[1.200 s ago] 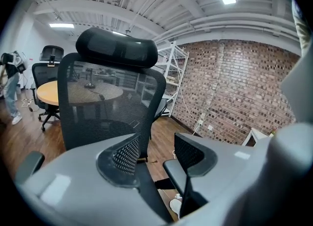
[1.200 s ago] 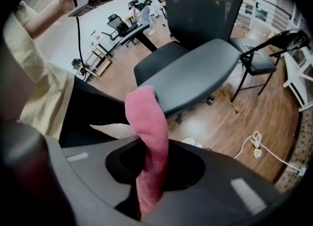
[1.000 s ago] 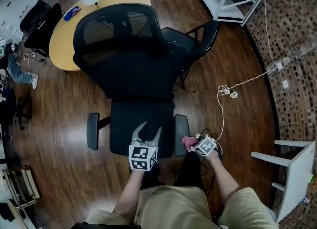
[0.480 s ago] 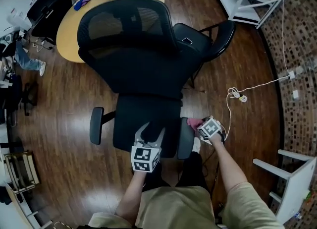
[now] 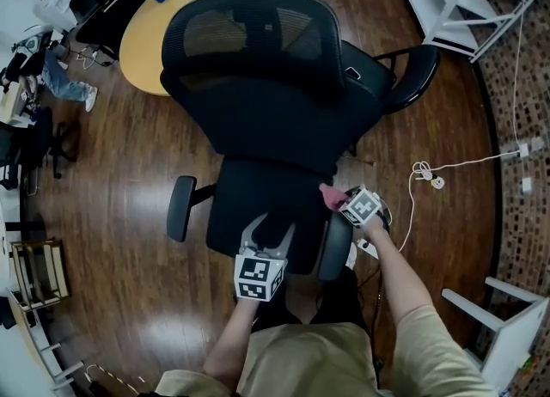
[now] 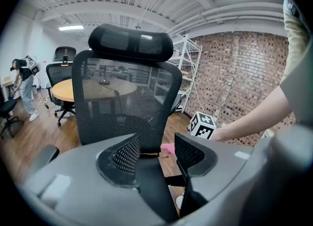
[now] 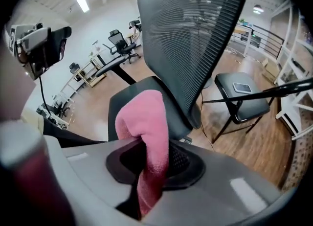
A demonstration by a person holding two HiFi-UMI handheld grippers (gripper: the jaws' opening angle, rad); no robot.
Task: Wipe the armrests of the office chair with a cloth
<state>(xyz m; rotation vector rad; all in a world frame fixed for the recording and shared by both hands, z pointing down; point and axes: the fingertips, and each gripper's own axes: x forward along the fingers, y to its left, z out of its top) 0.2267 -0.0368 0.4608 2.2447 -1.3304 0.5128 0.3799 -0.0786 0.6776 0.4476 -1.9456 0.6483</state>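
Your right gripper (image 5: 339, 200) has its two fingers squeezed tight on a pink cloth (image 7: 146, 137). The cloth is folded over and pokes up out of the fingers. It sits at the back end of the right armrest (image 5: 333, 247) of the big black office chair (image 5: 258, 86), just beside the seat (image 5: 258, 193). You cannot tell if the cloth is touching the armrest.

Your left gripper (image 5: 268, 232) has its fingers wide apart, and nothing is between them. It hangs over the front edge of the seat and points at the chair's back. The left armrest (image 5: 180, 208) is off to its left side, well apart from it.

Behind the chair stand a round wooden table (image 5: 155, 34) and a small black chair (image 5: 404, 69). A white cord (image 5: 430, 170) lies on the wood floor (image 5: 112, 215) to the right.
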